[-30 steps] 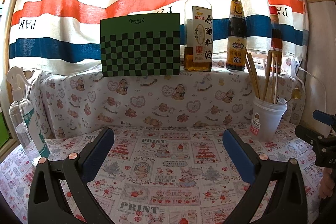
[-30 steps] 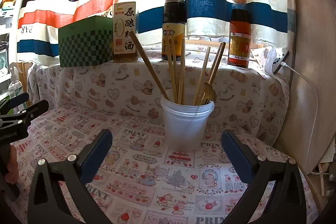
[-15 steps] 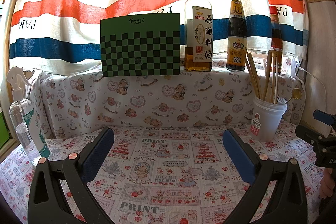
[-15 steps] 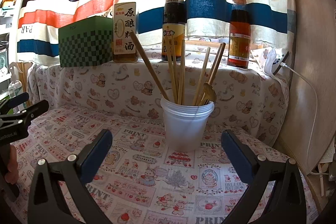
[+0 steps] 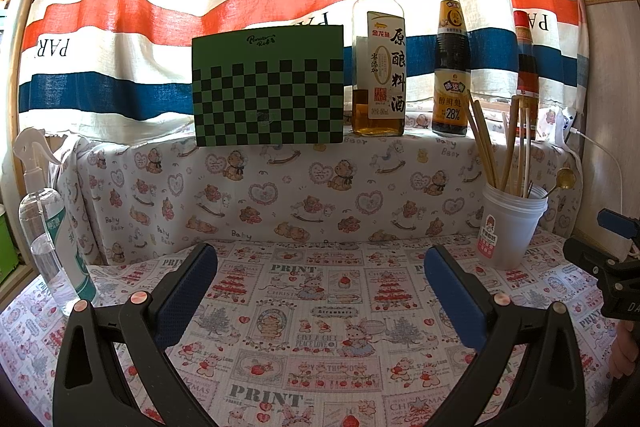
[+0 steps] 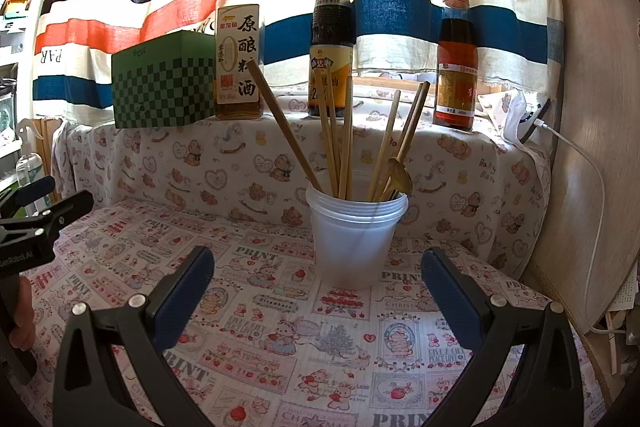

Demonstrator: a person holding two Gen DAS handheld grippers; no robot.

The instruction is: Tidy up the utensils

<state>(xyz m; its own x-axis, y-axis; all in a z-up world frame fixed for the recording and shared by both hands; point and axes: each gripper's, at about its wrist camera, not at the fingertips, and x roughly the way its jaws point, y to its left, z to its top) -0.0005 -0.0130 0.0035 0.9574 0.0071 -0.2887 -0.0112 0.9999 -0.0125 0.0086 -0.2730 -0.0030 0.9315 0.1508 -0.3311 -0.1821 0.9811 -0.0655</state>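
At nine o'clock a spray bottle (image 5: pixel 42 227) stands on the printed cloth (image 5: pixel 320 327), the left gripper (image 5: pixel 320 287) and right gripper (image 6: pixel 318 291) both hover spread and empty, and at three o'clock the white cup (image 5: pixel 510 227) holds upright chopsticks (image 6: pixel 340 143) and a gold spoon (image 6: pixel 400 177).
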